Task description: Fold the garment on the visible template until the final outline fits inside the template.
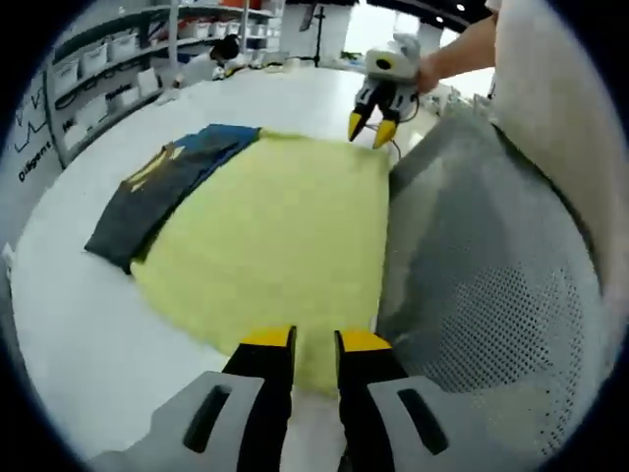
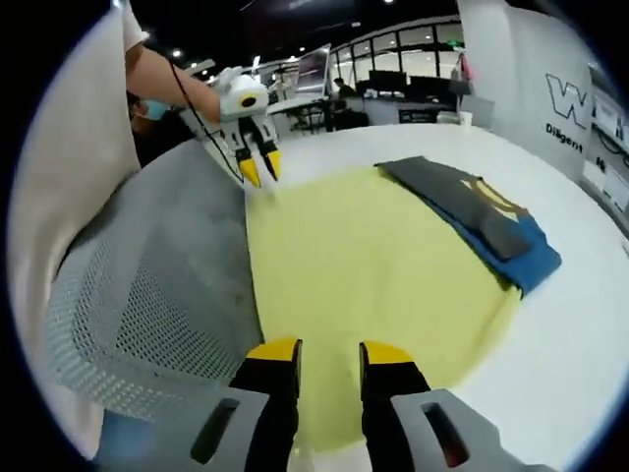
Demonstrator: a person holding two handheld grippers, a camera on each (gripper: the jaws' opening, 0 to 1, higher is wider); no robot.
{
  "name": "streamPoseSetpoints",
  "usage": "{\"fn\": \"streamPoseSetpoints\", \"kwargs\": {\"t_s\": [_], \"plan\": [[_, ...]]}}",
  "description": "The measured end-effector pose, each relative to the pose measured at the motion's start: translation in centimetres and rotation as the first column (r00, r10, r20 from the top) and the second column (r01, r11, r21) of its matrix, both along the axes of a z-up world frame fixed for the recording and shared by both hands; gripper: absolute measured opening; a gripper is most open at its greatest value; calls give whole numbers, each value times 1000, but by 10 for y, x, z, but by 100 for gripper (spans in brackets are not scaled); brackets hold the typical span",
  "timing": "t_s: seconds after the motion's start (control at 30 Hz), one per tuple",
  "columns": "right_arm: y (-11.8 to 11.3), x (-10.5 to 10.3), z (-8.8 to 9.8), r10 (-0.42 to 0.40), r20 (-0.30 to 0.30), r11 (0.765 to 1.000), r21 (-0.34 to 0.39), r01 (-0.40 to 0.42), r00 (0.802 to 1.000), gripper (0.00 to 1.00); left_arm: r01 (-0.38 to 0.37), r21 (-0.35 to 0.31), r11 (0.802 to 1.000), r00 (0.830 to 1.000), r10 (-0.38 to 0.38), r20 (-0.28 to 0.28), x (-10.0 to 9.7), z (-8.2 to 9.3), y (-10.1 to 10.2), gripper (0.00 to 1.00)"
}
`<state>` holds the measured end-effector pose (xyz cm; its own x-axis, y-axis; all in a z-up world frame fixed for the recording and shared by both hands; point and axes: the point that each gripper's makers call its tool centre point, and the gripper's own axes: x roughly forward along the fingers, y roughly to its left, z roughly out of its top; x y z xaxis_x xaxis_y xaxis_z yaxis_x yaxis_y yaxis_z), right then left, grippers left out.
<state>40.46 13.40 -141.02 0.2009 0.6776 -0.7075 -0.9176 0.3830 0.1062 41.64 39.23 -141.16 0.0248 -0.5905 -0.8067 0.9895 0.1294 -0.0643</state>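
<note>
The white counter (image 1: pixel 69 324) carries a yellow sheet (image 1: pixel 275 246), which I take for the template, with a grey mesh garment (image 1: pixel 472 256) lying along its edge nearest the person and spilling off it. To do this step well, I judge both grippers should take that garment's edge at matching points and draw it flat over the yellow without bunching. The left gripper (image 1: pixel 314 341) and right gripper (image 2: pixel 328 349) hover slightly parted and empty, and folded dark and blue clothes (image 1: pixel 162 187) lie alongside.
</note>
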Motion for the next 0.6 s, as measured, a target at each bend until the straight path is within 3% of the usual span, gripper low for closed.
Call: {"fn": "streamPoseSetpoints", "kwargs": {"t_s": [0.3, 0.6], "plan": [[-13, -22, -11, 120, 54, 987, -112, -113, 991, 12, 143, 141, 980, 986, -153, 63, -18, -19, 25, 12], [-28, -33, -18, 155, 78, 976, -169, -140, 985, 11, 153, 176, 973, 981, -171, 94, -14, -25, 28, 10]]}}
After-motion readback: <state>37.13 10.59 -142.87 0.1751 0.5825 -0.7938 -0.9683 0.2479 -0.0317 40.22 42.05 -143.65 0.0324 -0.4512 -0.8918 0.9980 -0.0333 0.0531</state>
